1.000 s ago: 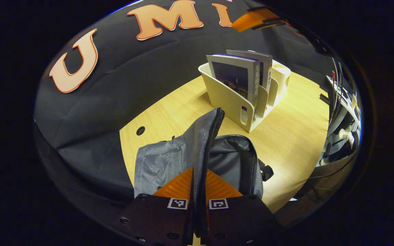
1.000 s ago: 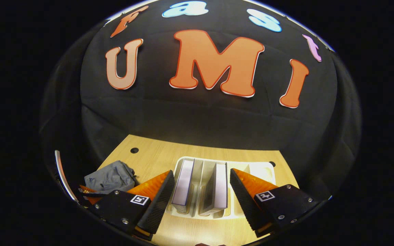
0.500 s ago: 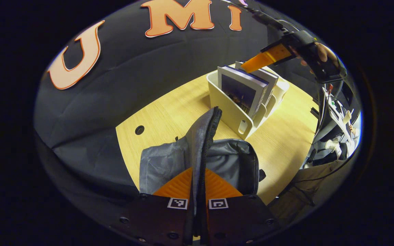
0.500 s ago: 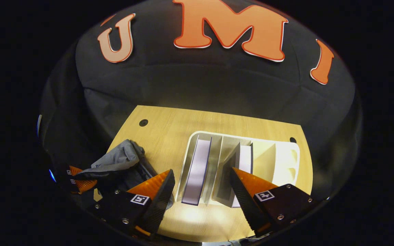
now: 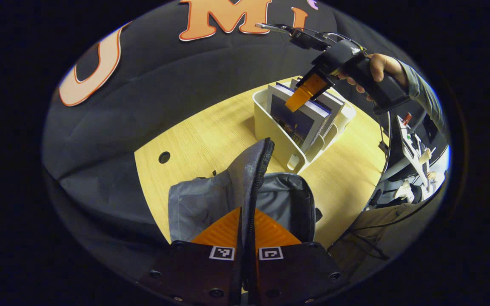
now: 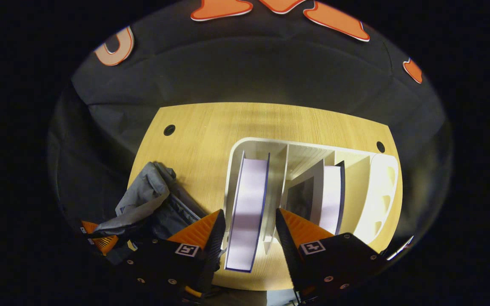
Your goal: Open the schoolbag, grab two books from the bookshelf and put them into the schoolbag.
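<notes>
Pinching the bag [image 5: 245, 191] flap edge in my left gripper [image 5: 247, 231], fingers clamped on it, bag mouth agape just beside the shelf [image 6: 366, 191]. My right gripper [image 6: 249, 231] straddles the first book [image 6: 248, 208], fingers spread, not yet squeezing. Second book [image 6: 330, 195] stands one slot over in the shelf.

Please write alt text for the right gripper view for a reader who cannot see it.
The right gripper, fingers open, straddles the top edge of a book standing in a white bookshelf on a wooden table. A second book stands beside it; the grey schoolbag lies at left.
</notes>
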Available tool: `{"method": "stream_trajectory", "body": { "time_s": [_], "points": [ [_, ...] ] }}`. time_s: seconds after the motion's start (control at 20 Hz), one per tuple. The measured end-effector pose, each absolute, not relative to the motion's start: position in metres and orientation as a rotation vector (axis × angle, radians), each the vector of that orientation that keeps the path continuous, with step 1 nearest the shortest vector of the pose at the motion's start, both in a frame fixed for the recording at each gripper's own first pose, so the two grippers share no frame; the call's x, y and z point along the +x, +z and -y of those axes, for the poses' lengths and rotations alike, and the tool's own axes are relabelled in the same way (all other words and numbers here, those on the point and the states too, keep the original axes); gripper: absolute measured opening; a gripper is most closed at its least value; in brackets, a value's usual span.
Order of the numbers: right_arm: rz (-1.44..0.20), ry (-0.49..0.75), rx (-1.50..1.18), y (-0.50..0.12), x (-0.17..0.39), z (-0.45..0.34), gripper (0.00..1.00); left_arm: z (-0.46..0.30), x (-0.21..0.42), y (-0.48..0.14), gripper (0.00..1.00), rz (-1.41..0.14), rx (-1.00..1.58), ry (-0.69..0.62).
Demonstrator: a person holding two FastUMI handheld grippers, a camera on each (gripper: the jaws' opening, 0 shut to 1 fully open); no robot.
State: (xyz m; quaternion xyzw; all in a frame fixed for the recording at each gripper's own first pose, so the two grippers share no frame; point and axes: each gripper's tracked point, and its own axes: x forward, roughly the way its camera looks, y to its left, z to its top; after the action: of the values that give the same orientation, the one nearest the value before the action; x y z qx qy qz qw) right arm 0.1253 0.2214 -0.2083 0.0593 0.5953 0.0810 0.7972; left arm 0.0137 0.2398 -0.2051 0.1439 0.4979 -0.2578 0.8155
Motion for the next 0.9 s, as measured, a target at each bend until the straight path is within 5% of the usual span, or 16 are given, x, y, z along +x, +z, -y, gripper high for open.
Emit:
{"method": "stream_trajectory", "body": {
  "time_s": [0.25, 0.9],
  "points": [
    [-1.339, 0.113, 0.171, -0.221, 0.122, -0.220, 0.40, -0.242, 0.011, -0.213, 0.06, -1.107, 0.222, -0.540],
    [-1.182, 0.143, 0.408, -0.122, 0.100, -0.183, 0.33, -0.245, 0.007, -0.219, 0.07, -1.119, 0.201, -0.532]
  ]
}}
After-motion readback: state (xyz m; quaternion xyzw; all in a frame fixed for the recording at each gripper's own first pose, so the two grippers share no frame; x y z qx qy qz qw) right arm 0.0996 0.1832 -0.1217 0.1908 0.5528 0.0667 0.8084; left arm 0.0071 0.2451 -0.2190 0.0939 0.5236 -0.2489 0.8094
